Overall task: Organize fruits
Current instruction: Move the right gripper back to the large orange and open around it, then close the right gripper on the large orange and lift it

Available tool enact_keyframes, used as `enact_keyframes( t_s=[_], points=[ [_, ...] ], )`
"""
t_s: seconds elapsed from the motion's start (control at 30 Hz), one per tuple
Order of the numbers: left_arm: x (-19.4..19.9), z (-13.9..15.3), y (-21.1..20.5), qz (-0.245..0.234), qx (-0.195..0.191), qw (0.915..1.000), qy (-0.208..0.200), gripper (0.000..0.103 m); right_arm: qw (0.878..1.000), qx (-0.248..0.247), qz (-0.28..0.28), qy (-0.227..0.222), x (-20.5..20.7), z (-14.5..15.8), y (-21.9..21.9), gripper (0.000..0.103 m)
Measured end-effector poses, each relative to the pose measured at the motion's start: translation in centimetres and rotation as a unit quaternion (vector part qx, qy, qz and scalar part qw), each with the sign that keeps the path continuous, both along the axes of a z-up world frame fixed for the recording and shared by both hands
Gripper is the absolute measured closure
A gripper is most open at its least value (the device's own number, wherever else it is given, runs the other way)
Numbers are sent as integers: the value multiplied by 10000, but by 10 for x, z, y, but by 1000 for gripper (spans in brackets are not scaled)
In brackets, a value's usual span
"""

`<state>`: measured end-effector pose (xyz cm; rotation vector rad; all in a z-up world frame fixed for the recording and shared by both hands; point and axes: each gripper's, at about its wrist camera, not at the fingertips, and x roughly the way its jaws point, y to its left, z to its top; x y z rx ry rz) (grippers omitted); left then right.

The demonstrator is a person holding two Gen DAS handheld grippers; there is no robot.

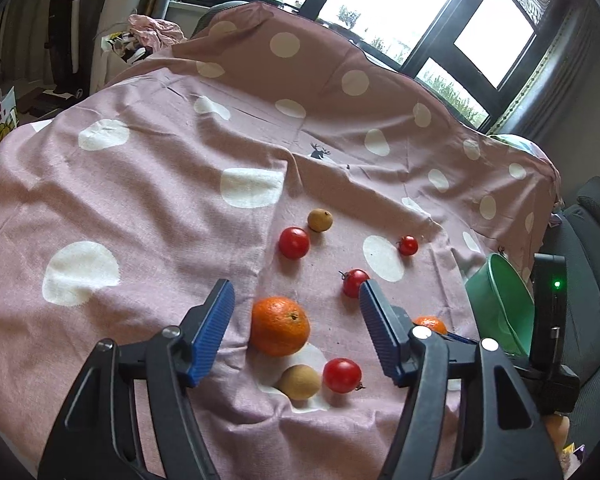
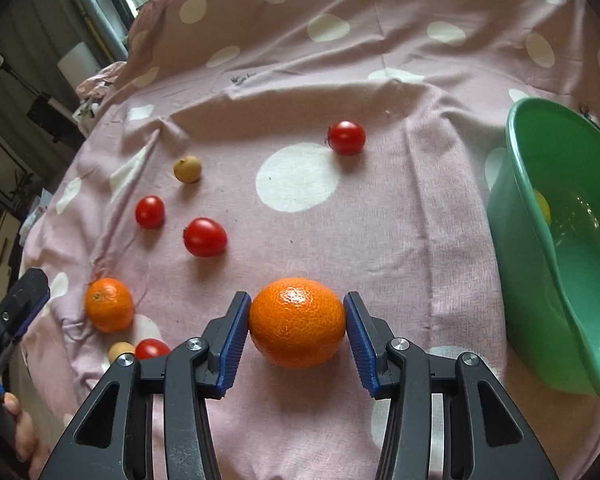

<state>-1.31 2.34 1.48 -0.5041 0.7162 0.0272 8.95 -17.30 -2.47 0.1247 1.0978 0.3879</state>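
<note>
Your right gripper [image 2: 297, 322] has its jaws touching both sides of one orange [image 2: 297, 322] on the cloth-covered table [image 2: 380, 240]. The bowl [image 2: 560, 248] sits right of it, tilted. A second orange [image 2: 109, 305] lies left, between your left gripper's [image 1: 296, 312] spread jaws. Before that orange: a longan [image 1: 300, 382] and a tomato [image 1: 342, 375], just beside each other. Three tomatoes [image 2: 205, 237] and another longan [image 2: 187, 168] lie behind.
</note>
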Motion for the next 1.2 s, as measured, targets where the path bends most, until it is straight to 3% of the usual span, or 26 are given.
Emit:
enact_keyframes(
  t_s=[0.1,0.33,0.53,0.77,0.93,1.2],
  points=[
    [5,3,-9,-127,-104,9999,-40,43,9998,126,82,111,2,1,-4,55],
    [25,8,-46,-724,-278,9970,-39,49,9953,928,-252,-141,2,25,-42,49],
    [47,-14,-94,-1606,-405,9857,307,61,9816,1885,-317,-12,4,29,-62,50],
    [59,-32,-118,-1821,-235,9815,537,62,9856,1635,-215,375,10,12,-43,54],
    [62,-37,-117,-1877,-373,9798,573,60,9881,1442,-177,511,13,0,-34,55],
    [61,-40,-118,-1922,-415,9788,576,59,9841,1593,-207,760,17,-13,-37,56]
  ],
)
